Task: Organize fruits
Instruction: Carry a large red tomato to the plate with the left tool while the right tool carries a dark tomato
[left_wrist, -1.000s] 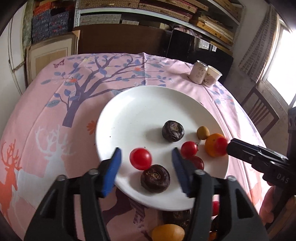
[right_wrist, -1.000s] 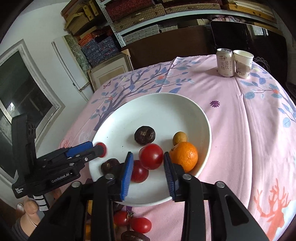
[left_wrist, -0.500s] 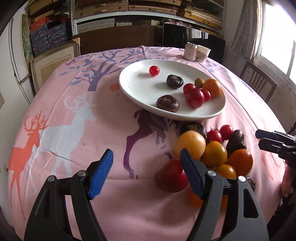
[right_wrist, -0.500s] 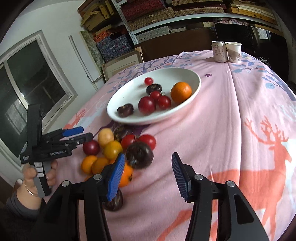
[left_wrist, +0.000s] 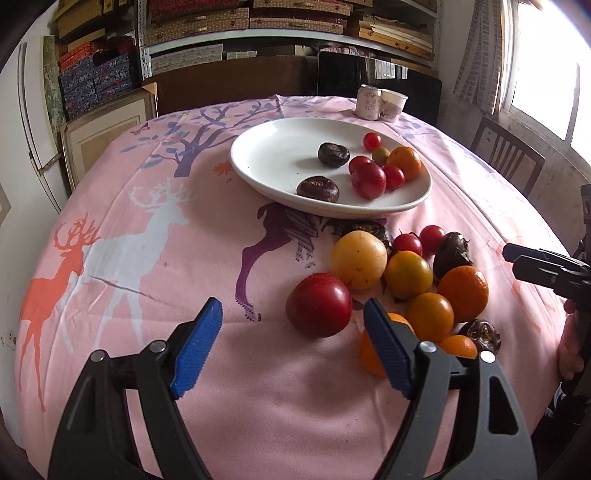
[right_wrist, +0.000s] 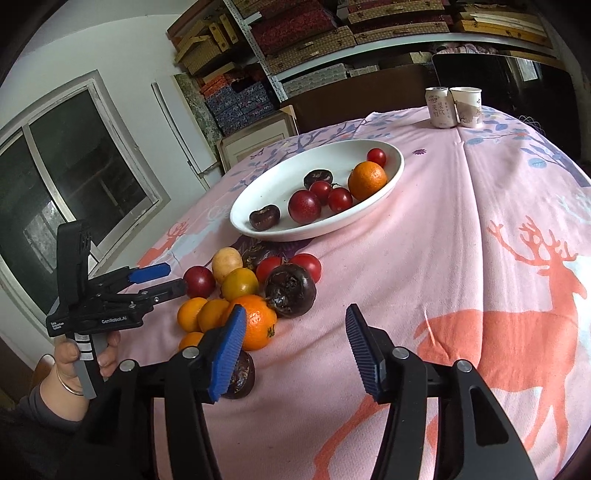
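A white plate (left_wrist: 273, 155) (right_wrist: 373, 210) holds several fruits: an orange (left_wrist: 404, 162) (right_wrist: 367, 181), red tomatoes and dark round fruits. A pile of loose fruit lies on the cloth in front of it. A big red fruit (left_wrist: 319, 304) (right_wrist: 199, 281) lies just ahead of my open, empty left gripper (left_wrist: 293, 347) (right_wrist: 166, 278). My right gripper (right_wrist: 295, 354) is open and empty, with an orange (right_wrist: 256, 321) and a dark fruit (right_wrist: 290, 290) just ahead and left of it. In the left wrist view it shows at the right edge (left_wrist: 517, 258).
A pink tablecloth (left_wrist: 129, 258) with deer and tree prints covers the round table. A can (left_wrist: 368, 102) and a paper cup (left_wrist: 393, 106) stand at the far edge. A chair (left_wrist: 506, 155) is at the right. Shelves with boxes line the back wall.
Both grippers have pulled back from over the plate toward the near table edge. The right let go of a red tomato, now on the plate. Both jaws have opened wider.
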